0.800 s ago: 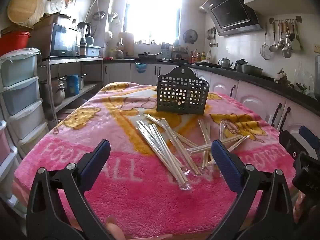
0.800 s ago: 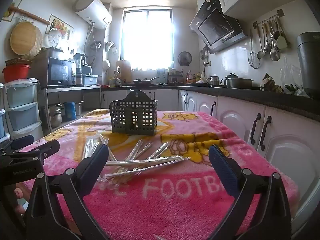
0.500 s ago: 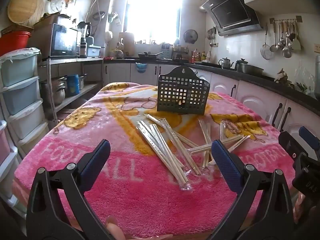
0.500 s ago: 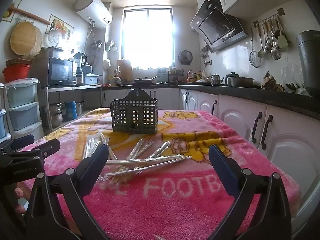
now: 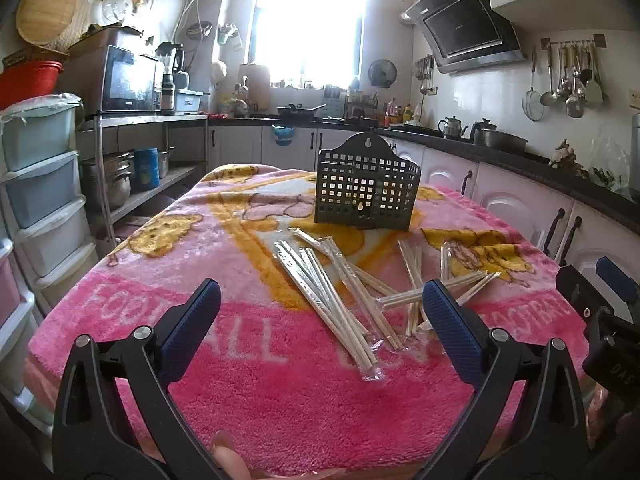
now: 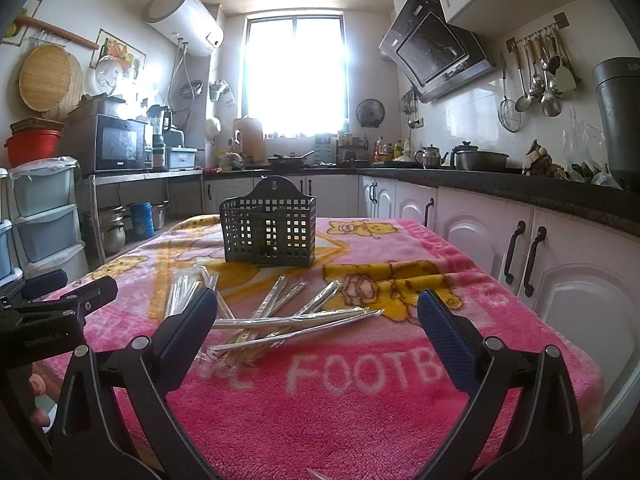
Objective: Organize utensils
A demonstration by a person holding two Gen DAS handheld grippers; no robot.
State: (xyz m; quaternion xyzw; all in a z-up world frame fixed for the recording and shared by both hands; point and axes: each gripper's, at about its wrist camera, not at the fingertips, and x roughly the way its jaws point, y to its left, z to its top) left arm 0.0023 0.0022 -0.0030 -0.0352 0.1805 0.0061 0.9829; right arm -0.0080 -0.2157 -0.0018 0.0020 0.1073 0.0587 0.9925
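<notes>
Holding my left hand-held gripper (image 5: 320, 316) and right hand-held gripper (image 6: 318, 316) wide apart and empty, I see both hover over the near edge of the tabletop (image 5: 280, 420). Beyond them the wrapped chopsticks (image 5: 332, 300) lie scattered flat, most running away toward the black basket (image 5: 366, 188), a few crossing sideways. Glare blurs their wrappers. Nothing has shifted since the earlier frames.

The left gripper (image 5: 320, 324) is held with its jaws spread wide and empty, tipped slightly downward; the right gripper (image 6: 318, 326) is likewise held wide and empty. A fingertip (image 5: 226, 454) is seen beneath the left one.
</notes>
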